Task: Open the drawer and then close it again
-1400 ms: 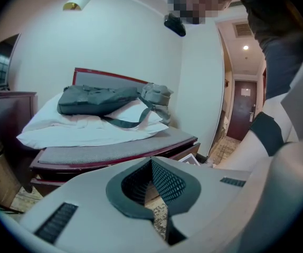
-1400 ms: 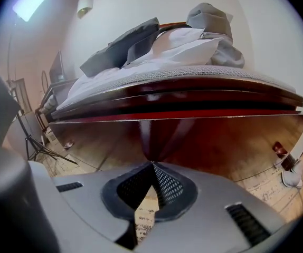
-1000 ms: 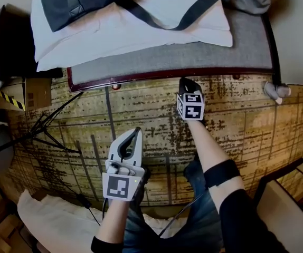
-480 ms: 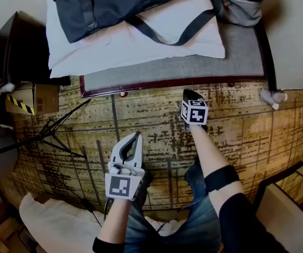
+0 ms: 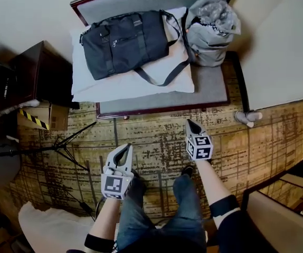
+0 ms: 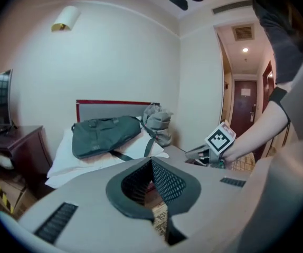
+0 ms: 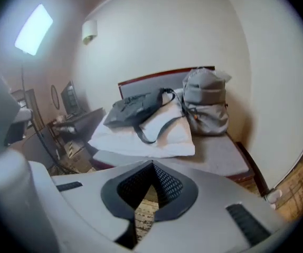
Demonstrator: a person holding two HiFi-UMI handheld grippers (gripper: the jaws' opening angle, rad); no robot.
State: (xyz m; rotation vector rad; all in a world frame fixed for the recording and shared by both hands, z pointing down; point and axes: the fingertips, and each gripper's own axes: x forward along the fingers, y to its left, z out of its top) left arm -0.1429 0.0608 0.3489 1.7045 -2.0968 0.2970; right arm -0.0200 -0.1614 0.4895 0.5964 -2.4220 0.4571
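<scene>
No drawer front shows plainly in any view. A dark wooden cabinet stands at the left by the wall, and it appears at the left edge of the left gripper view. My left gripper is held over the patterned carpet, shut and empty, pointing toward the bench. My right gripper is a little farther forward, also shut with nothing in it. In the left gripper view the jaws meet, and the right gripper shows to their right. In the right gripper view the jaws are pressed together.
A grey cushioned bench stands against the wall with a white pillow, a dark duffel bag and a grey backpack. A tripod, a taped cardboard box and white bedding lie left. The person's legs are below.
Both grippers have risen, still shut, as the person stands up. The view has pulled back, so the whole bench, the bags and the dark cabinet now show.
</scene>
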